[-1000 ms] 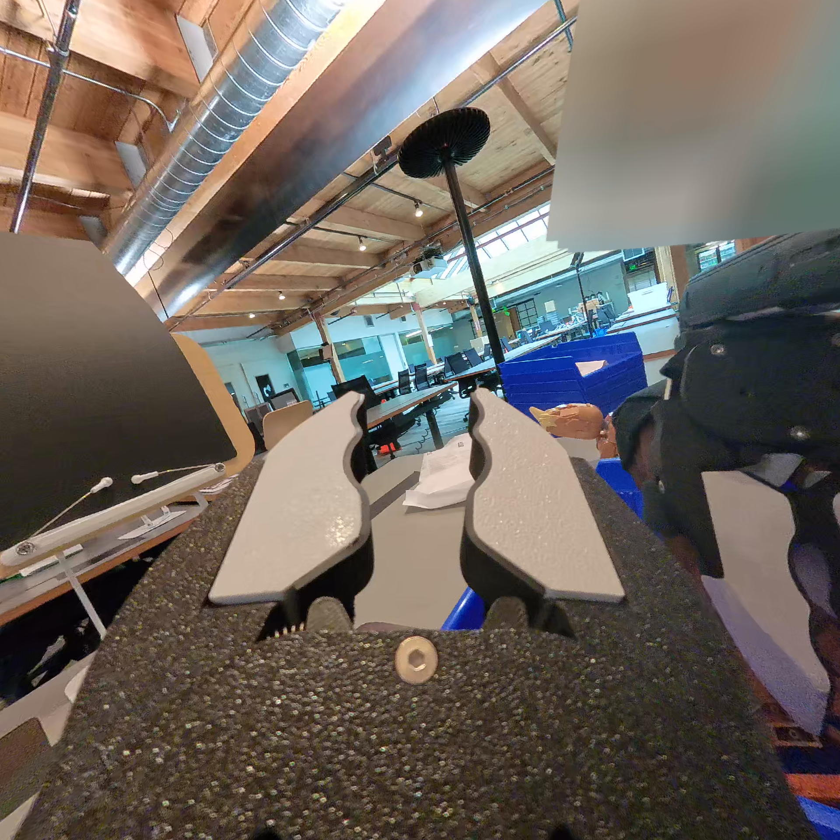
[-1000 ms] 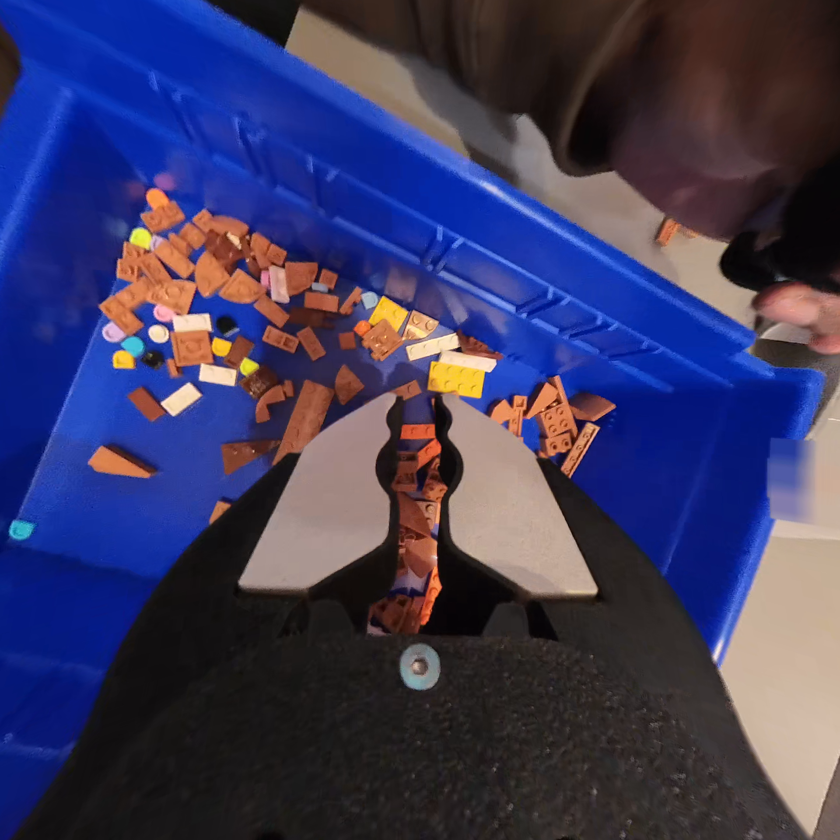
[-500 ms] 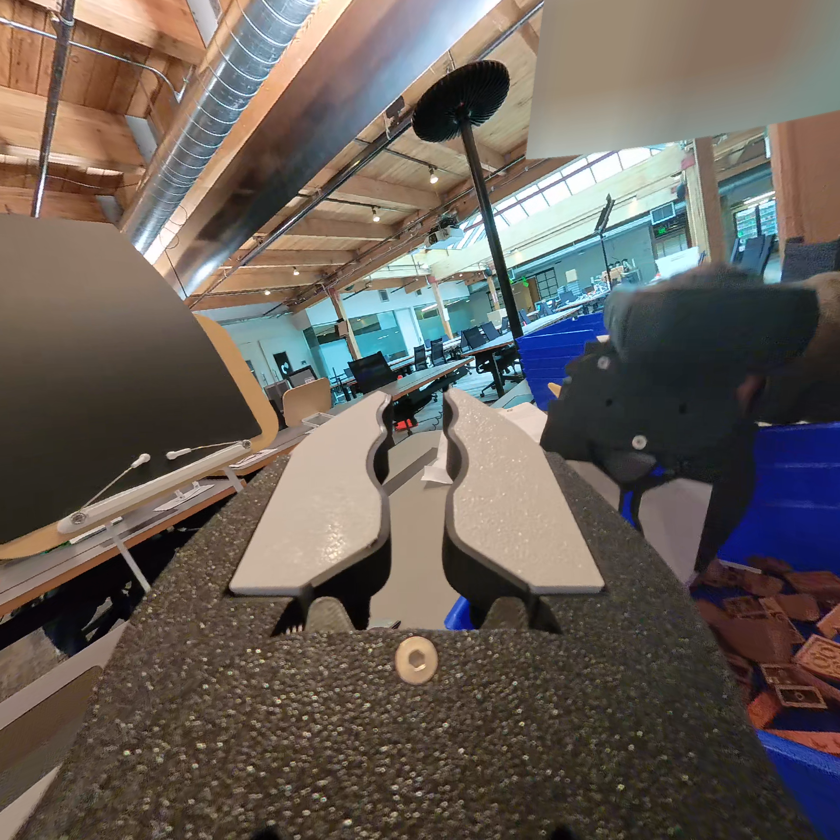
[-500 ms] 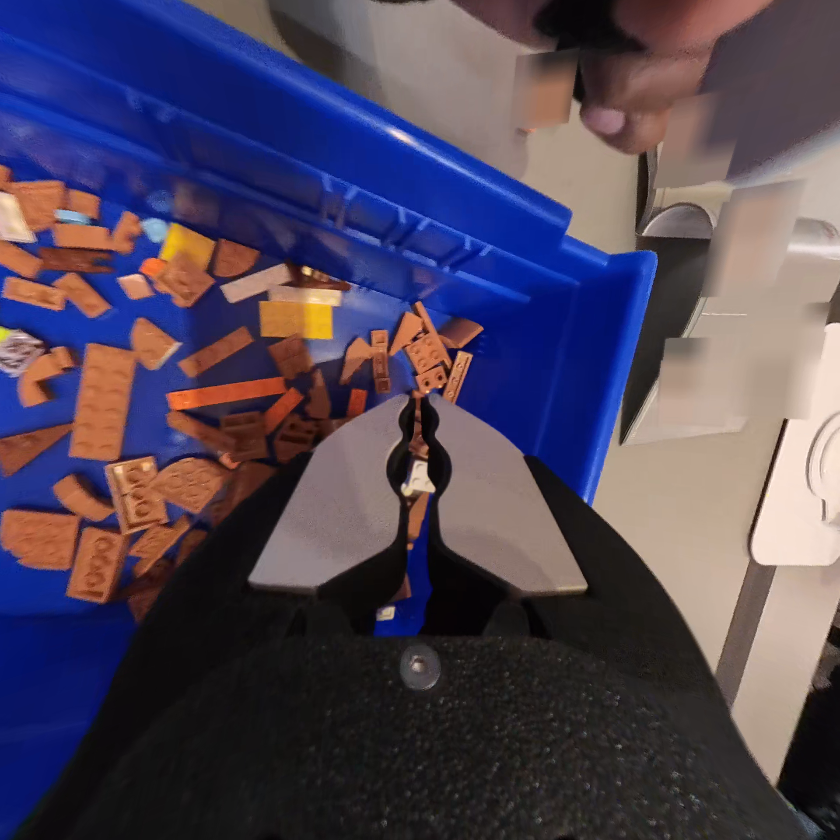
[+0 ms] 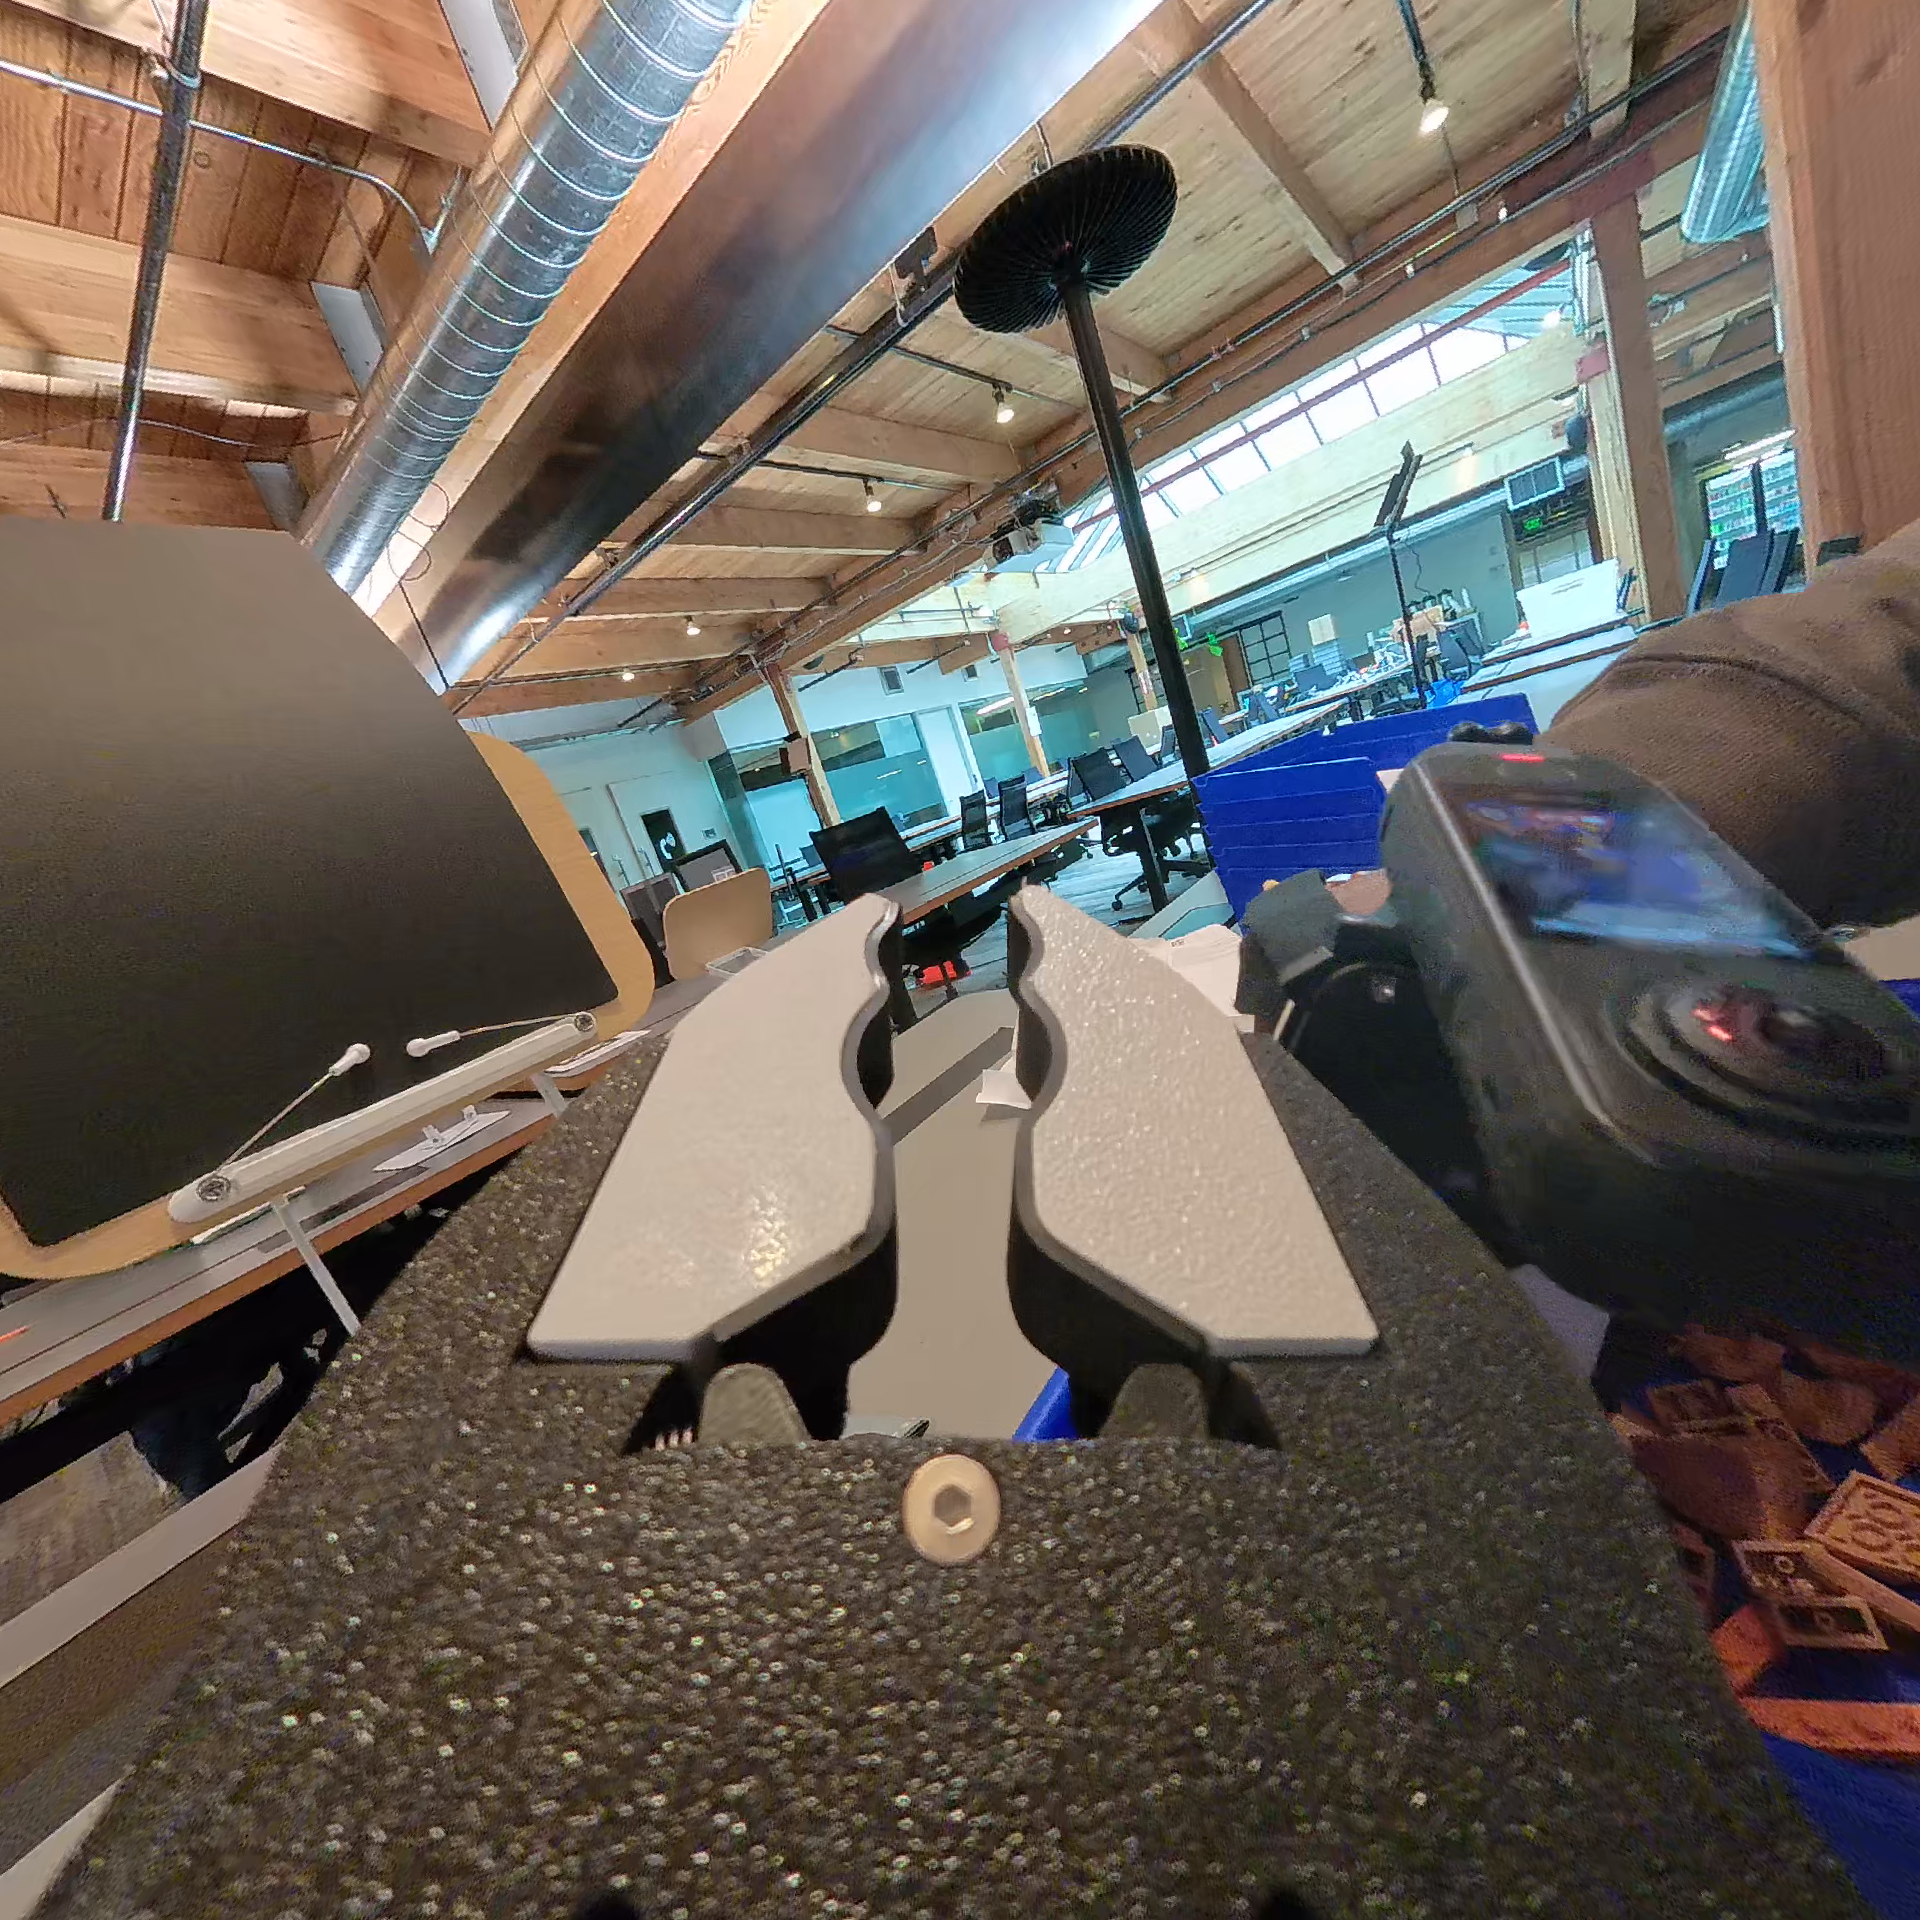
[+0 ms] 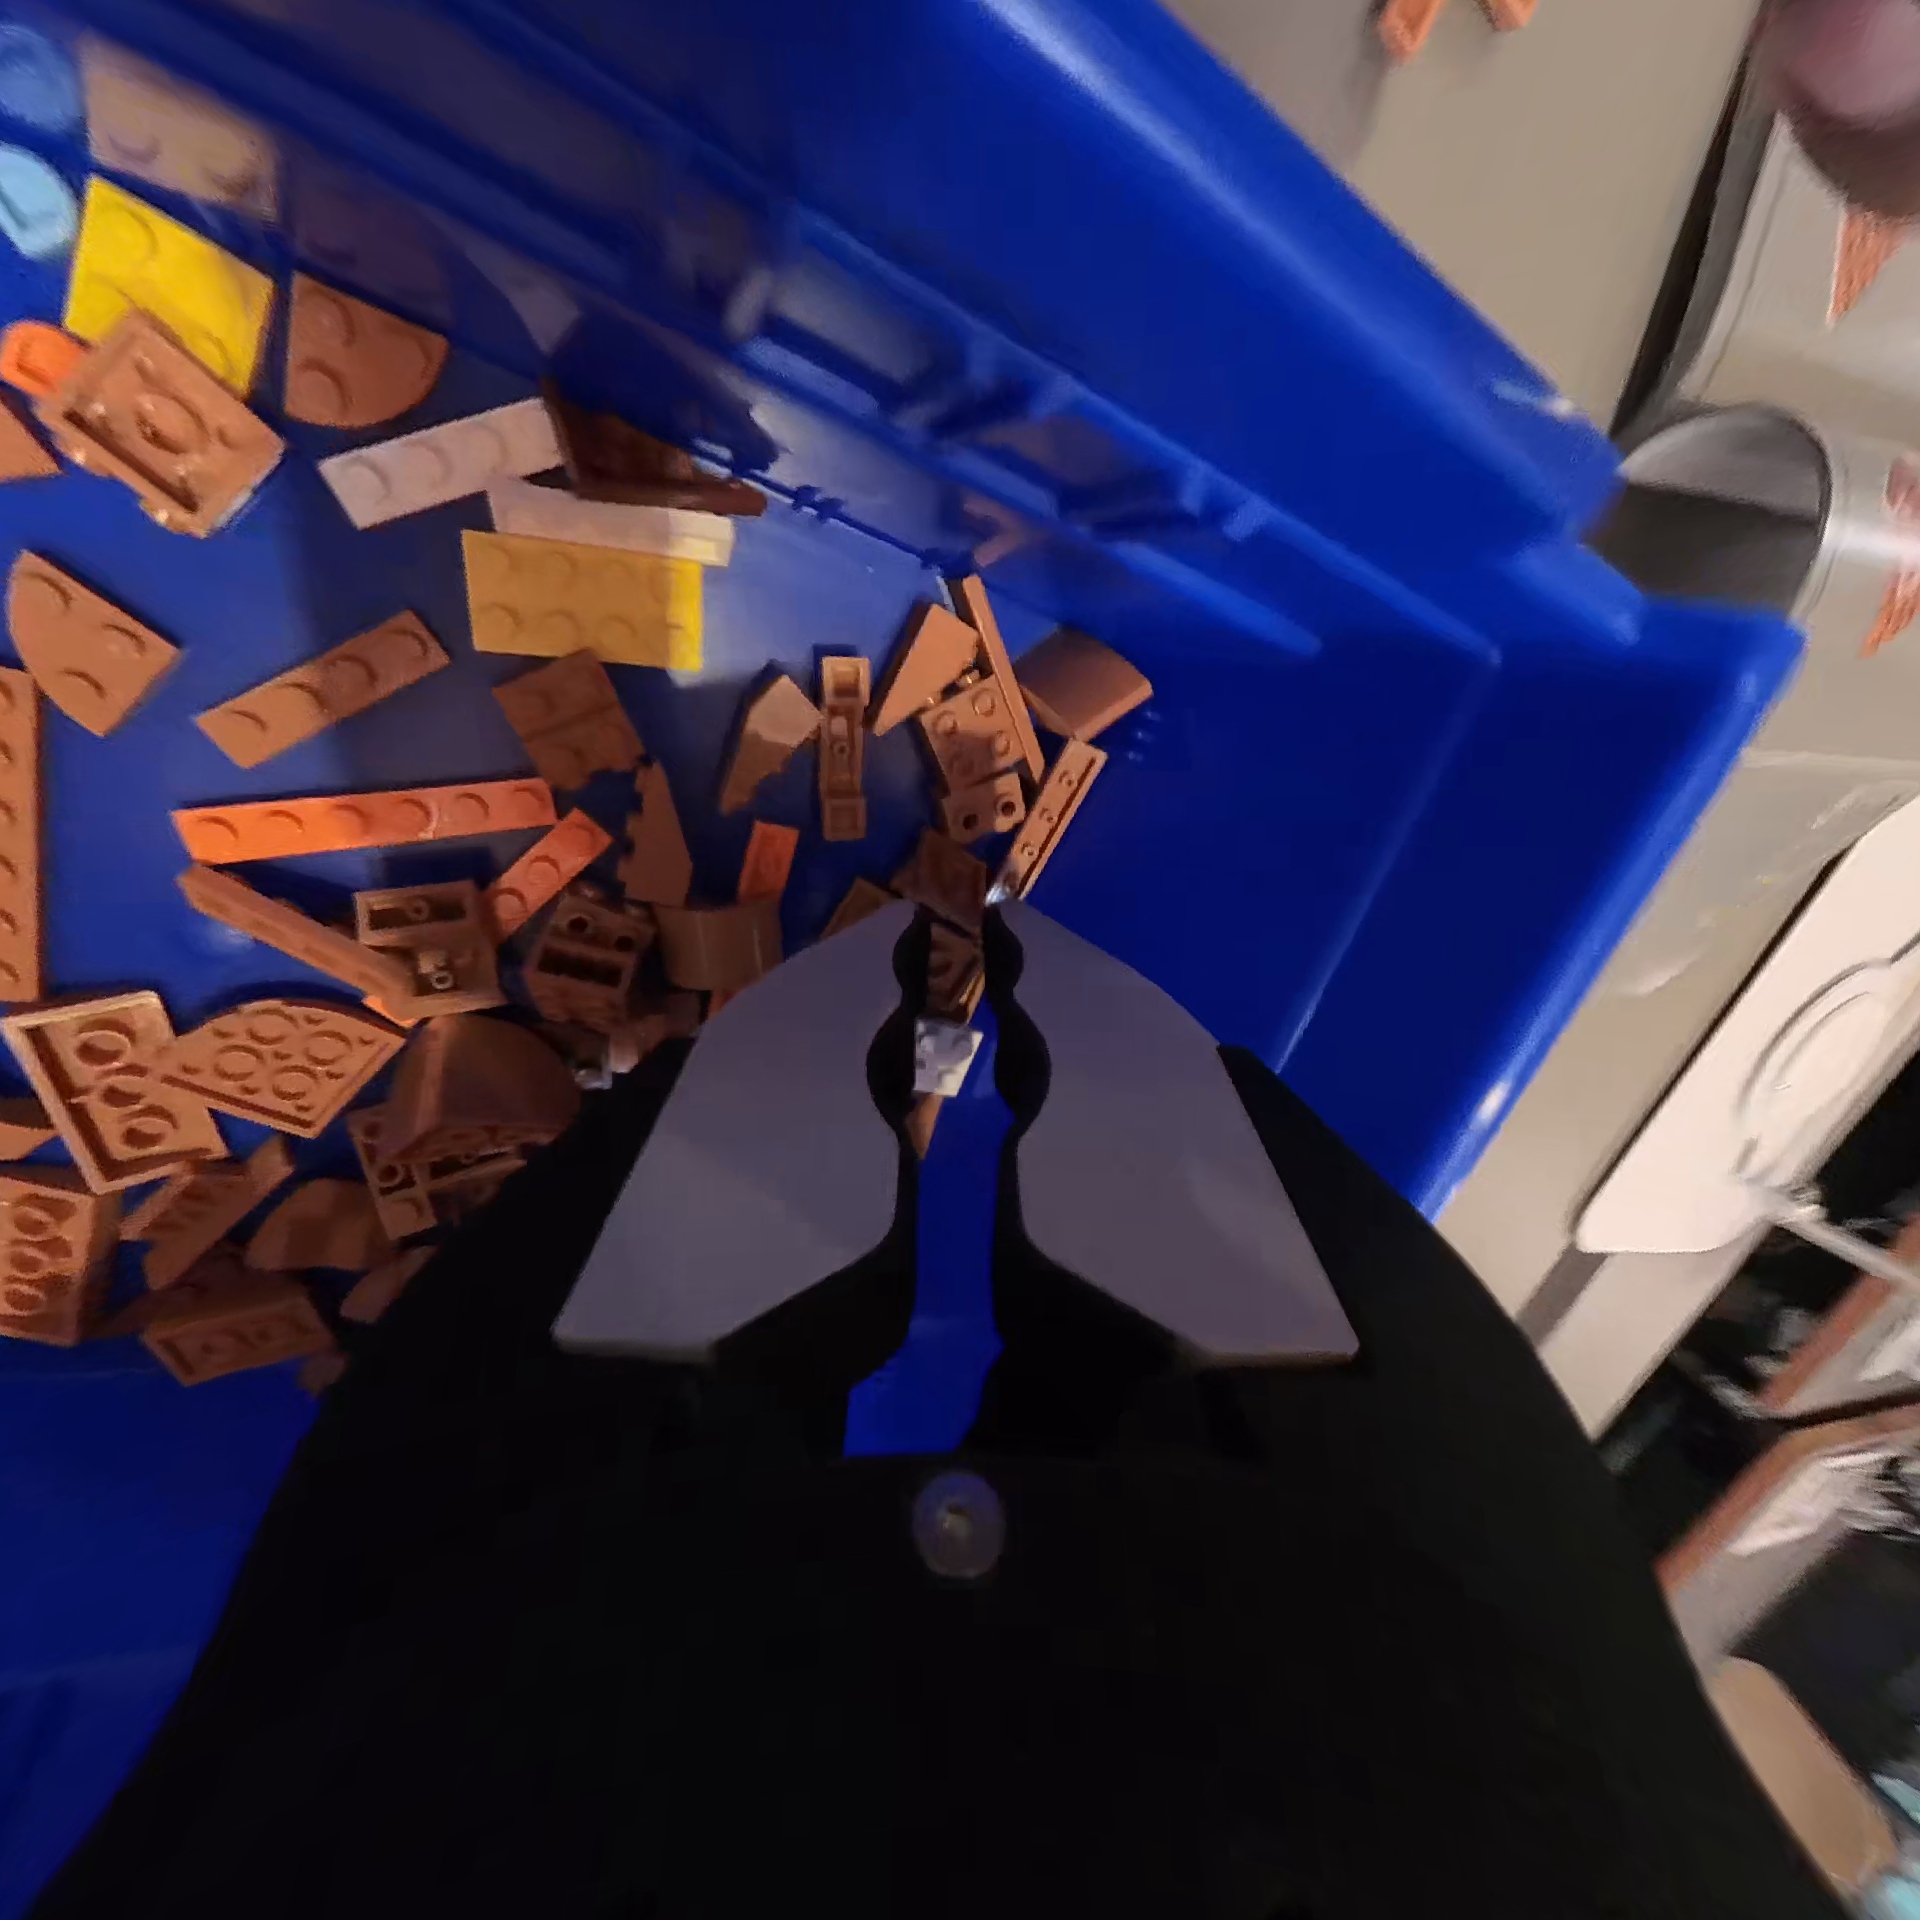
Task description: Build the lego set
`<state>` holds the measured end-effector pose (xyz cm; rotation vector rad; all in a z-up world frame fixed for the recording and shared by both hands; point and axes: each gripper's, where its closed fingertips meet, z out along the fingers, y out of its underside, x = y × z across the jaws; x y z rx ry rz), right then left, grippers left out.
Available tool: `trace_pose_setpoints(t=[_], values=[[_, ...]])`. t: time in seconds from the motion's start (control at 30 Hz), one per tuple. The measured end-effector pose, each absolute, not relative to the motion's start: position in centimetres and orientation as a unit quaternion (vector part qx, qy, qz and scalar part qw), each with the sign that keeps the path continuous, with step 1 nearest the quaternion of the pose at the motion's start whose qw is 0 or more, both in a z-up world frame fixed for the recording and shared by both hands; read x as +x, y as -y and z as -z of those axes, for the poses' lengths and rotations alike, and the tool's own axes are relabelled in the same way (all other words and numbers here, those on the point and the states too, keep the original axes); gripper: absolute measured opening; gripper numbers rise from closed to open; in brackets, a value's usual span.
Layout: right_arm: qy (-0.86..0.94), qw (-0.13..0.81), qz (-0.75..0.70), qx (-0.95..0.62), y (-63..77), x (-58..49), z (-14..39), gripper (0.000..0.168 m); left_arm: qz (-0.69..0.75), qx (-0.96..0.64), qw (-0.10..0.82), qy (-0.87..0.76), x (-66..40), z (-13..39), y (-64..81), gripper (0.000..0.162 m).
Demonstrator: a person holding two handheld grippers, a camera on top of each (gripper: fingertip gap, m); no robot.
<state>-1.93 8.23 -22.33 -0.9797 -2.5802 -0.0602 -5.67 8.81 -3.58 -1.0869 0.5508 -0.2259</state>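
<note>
Lego pieces are scattered loose in the blue bin, left of and ahead of the right gripper; no assembly is seen. Its fingers are nearly closed on a small white piece. The left gripper is held slightly open and empty.

A large open-plan office in a converted timber loft: exposed wooden ceiling beams, a ribbed silver ventilation duct, far rows of long tables with black swivel chairs, and glass-walled rooms beyond.
</note>
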Motion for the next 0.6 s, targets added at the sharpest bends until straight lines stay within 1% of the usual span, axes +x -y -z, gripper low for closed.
trace_pose_setpoints(t=[0.13,0.23,0.33,0.43,0.53,0.6], values=[[0.934,0.198,0.056,-0.292,-8.3,-2.2,23.1,0.012,0.104,-0.508,0.816,-0.256,-5.8,3.6,-8.8,0.019],[0.938,0.188,0.054,-0.287,-8.1,-2.2,23.3,0.012,0.103,-0.509,0.816,-0.254,-5.9,3.6,-8.8,0.019],[0.945,0.158,0.052,-0.282,-7.8,-1.6,23.8,0.012,0.104,-0.509,0.816,-0.253,-5.9,3.6,-8.8,0.019],[0.946,0.134,0.057,-0.288,-7.9,-0.9,24.0,0.017,0.103,-0.51,0.816,-0.253,-6.0,3.6,-8.8,0.019],[0.947,0.092,0.042,-0.304,-7.6,0.6,23.7,0.013,0.104,-0.508,0.818,-0.25,-6.2,3.4,-8.8,0.018],[0.946,0.089,0.037,-0.31,-7.8,1.1,23.1,0.01,0.106,-0.508,0.818,-0.247,-6.3,3.3,-8.7,0.018]])
